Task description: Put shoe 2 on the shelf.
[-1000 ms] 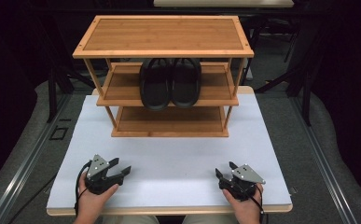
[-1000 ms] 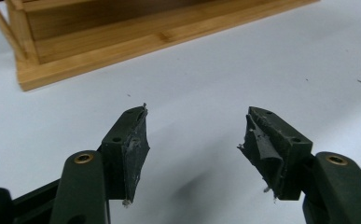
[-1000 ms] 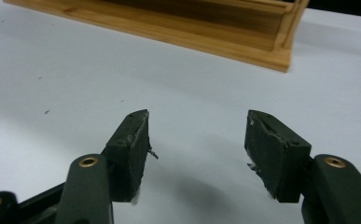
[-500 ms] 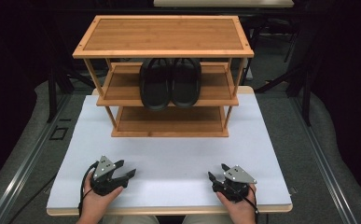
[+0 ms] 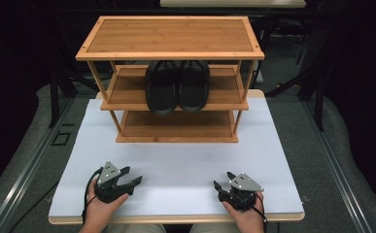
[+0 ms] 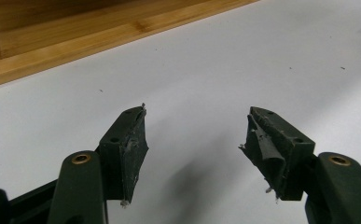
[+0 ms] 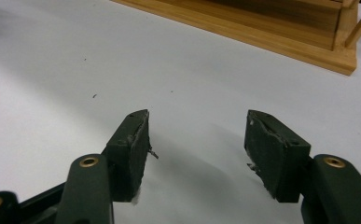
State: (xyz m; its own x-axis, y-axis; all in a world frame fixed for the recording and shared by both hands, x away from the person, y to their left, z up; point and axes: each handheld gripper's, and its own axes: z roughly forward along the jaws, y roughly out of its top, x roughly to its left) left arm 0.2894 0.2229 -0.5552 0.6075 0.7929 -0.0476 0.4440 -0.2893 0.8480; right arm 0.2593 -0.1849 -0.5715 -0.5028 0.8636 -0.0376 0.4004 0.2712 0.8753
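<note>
A three-tier bamboo shoe rack stands at the far side of the white table. A pair of black slippers lies side by side on its middle shelf, toes overhanging the front edge. My left gripper rests near the front left of the table, held by a hand, open with nothing between its jaws. My right gripper sits near the front right, also open and empty. In the left gripper view the left gripper hovers over bare white table; in the right gripper view the right gripper does the same.
The rack's bottom shelf is bare, and its base board shows at the top of the left gripper view. A rack corner post shows at the top right of the right gripper view. Dark floor and metal stands surround the table.
Both grippers have drawn slightly inward along the front of the table and lie a little lower. The rack and slippers have not moved.
</note>
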